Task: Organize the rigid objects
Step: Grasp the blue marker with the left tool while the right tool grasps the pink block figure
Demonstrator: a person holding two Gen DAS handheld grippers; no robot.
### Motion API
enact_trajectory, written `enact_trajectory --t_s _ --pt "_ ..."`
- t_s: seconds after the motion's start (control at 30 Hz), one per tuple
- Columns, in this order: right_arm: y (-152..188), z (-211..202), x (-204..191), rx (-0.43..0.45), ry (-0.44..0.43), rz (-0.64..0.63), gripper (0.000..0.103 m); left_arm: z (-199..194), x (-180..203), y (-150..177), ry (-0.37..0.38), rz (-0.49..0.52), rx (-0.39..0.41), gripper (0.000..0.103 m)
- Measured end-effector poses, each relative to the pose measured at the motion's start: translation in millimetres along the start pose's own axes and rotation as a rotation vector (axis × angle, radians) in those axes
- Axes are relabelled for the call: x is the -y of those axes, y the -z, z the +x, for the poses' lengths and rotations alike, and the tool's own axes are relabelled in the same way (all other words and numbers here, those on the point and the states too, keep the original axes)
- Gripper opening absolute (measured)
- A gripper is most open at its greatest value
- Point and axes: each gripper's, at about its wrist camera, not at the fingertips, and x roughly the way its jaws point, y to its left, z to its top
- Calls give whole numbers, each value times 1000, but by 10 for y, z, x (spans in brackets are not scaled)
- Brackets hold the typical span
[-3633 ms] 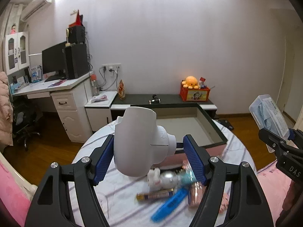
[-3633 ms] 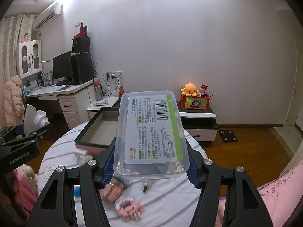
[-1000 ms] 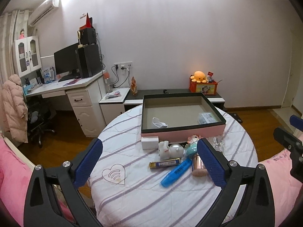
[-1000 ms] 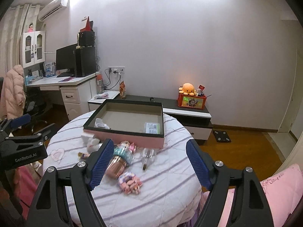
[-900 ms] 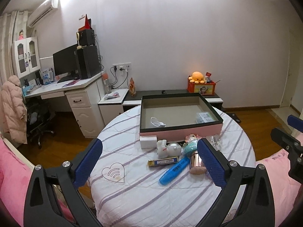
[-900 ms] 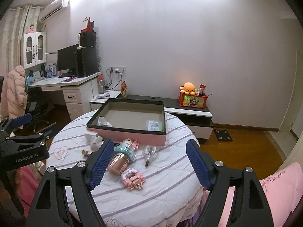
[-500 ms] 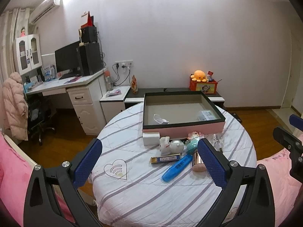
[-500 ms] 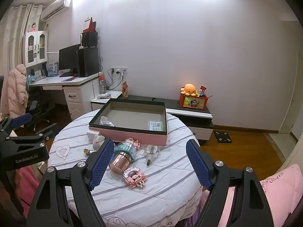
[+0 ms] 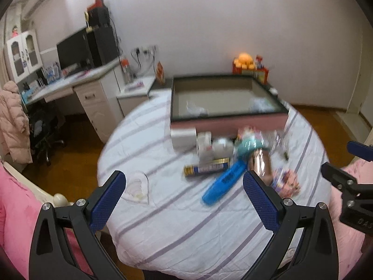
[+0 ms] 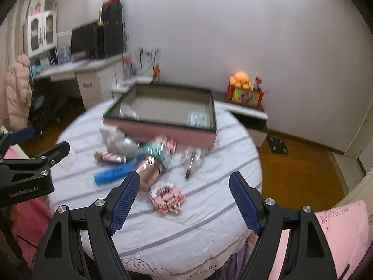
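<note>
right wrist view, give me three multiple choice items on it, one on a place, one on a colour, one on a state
1. Where does the labelled clear container lie?
A. inside the pink box
B. on the floor
C. in the right gripper

2. What colour is the long marker-like case on the round table?
A. red
B. blue
C. black

3. How do the right gripper's jaws stand?
A. shut on the rose-gold cup
B. shut with nothing in them
C. open with nothing between them

Answers: 1 A, it rests on the box floor by the right wall; 2 B, its body is bright blue; 3 C, both pads stand wide apart over the cloth.
</note>
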Motion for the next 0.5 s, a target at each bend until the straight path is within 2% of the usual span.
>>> enact_trajectory --t_s 0.07,0.27,0.5 --pt "48 233 -42 -77 -4 -11 80 135 23 72 19 10 -42 102" --pt "227 770 -113 -225 -18 -33 80 522 88 255 34 22 -160 102" --pt "317 1232 -100 -310 -81 -8 80 903 128 259 68 9 -254 102"
